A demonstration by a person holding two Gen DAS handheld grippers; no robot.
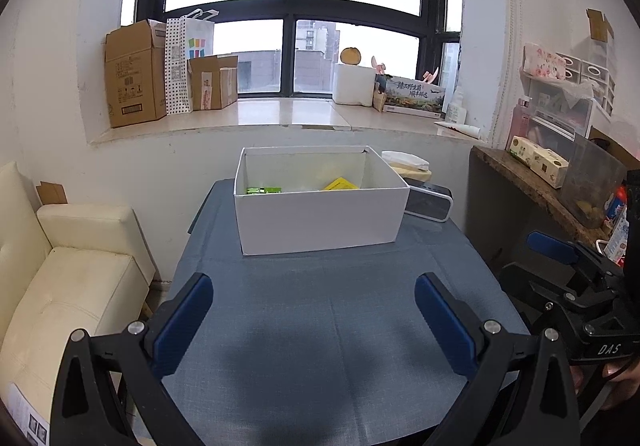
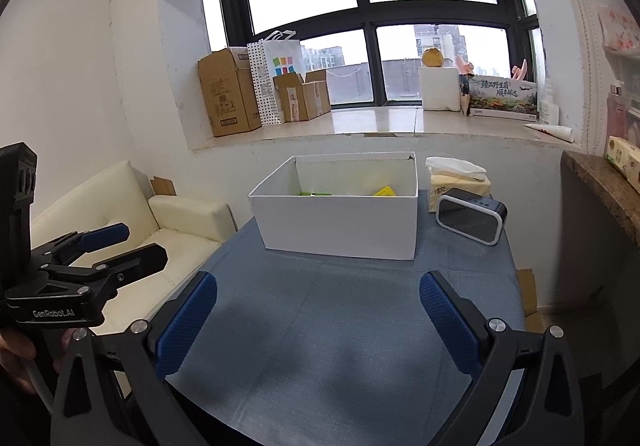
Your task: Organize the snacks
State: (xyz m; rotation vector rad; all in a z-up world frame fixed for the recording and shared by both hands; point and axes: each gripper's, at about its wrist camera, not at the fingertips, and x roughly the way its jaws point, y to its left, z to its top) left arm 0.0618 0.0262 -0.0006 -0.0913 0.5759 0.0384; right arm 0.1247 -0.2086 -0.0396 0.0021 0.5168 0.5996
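A white open box (image 1: 320,220) stands at the far side of the blue-grey table (image 1: 328,326). Inside it I see a green snack pack (image 1: 263,190) and a yellow snack pack (image 1: 341,184). The box (image 2: 340,224) shows in the right wrist view too, with the green pack (image 2: 316,193) and yellow pack (image 2: 385,191). My left gripper (image 1: 314,310) is open and empty above the near table. My right gripper (image 2: 318,310) is open and empty, also short of the box. Each gripper shows at the edge of the other's view.
A black speaker (image 2: 471,220) and a tissue pack (image 2: 456,178) sit right of the box. A cream sofa (image 1: 60,278) stands left of the table, a dark shelf (image 1: 532,186) with a tissue box on the right. Cardboard boxes (image 1: 134,74) line the windowsill.
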